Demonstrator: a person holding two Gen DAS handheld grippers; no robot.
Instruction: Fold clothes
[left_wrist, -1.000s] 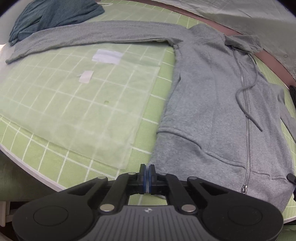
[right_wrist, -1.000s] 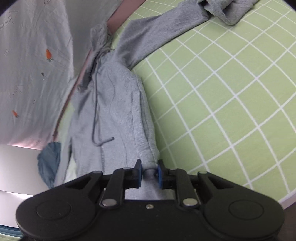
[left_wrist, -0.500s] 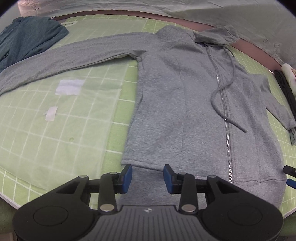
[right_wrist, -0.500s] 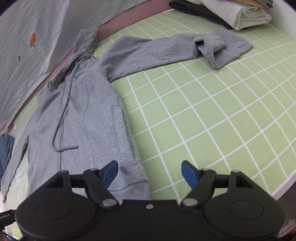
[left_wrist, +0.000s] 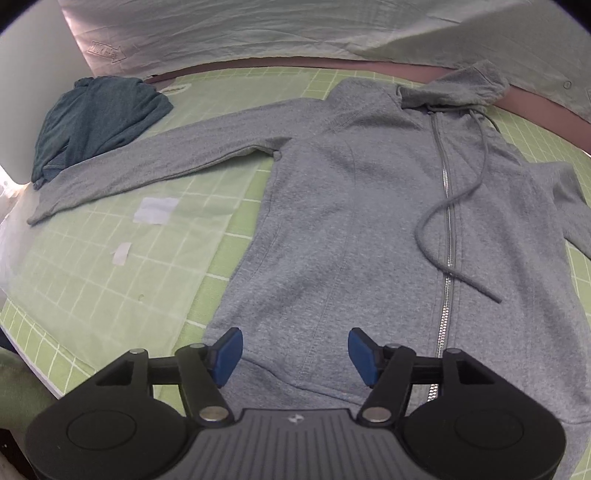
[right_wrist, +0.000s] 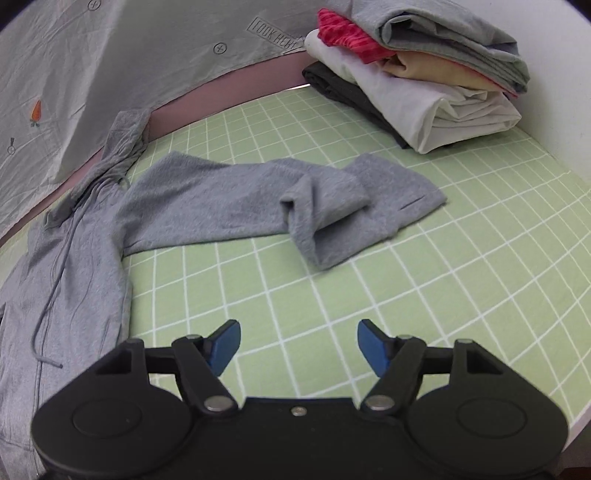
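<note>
The grey hoodie (left_wrist: 351, 221) lies flat, zip up, on the green gridded worktop (right_wrist: 406, 295), its long axis running from 6 to 12 o'clock ahead of the left gripper (left_wrist: 294, 354). Those fingers have just been opening and stand wide over the hem, holding nothing. The right gripper (right_wrist: 298, 346), jaws slightly narrowed but apart and empty, faces the crumpled sleeve (right_wrist: 314, 206) at 12 o'clock, so it is nearer. The backdrop sheet (right_wrist: 147, 55) reads "LOOK HERE".

Hoodie (left_wrist: 351, 229) lies on the mat (right_wrist: 388, 295), folded stack (right_wrist: 417, 81) behind it.
</note>
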